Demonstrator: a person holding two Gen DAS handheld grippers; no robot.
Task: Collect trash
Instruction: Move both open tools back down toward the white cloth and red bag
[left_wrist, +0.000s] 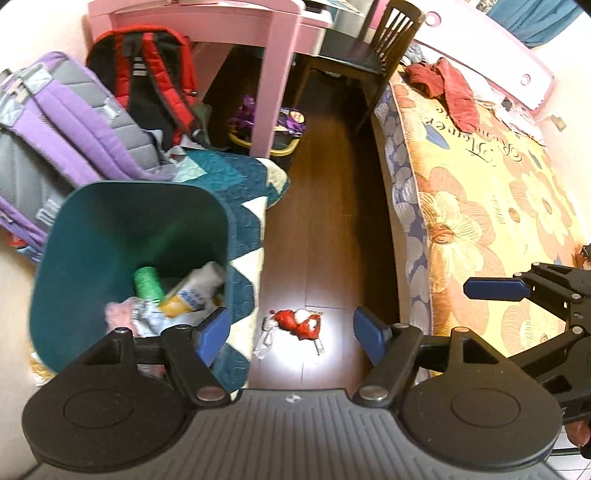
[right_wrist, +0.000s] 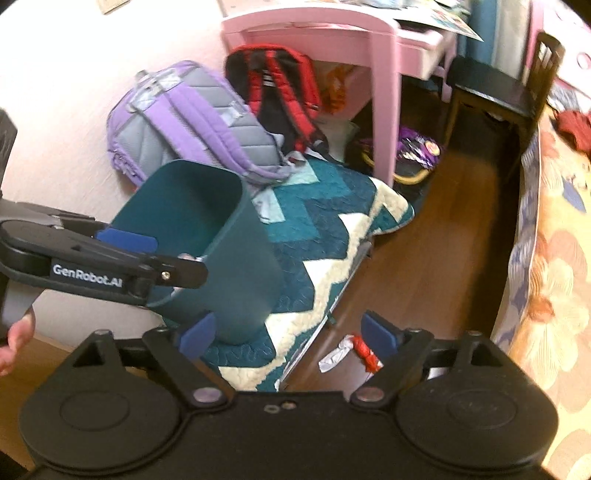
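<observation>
I see the wooden floor (left_wrist: 332, 229) at centre frame carrying a red wrapper (left_wrist: 301, 323); the quilt (left_wrist: 251, 192) lies left.

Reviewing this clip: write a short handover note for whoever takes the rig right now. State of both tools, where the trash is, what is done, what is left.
Left tool: open, empty.
Right tool: open, empty.
Bin: teal, standing on the quilt by the backpacks. It already holds a green bottle, a yellow-and-white carton and crumpled paper.
Left to do: the red-and-white wrapper lies on the wood floor between quilt and bed, just ahead of both tools. Pick it up and drop it in the bin.
</observation>
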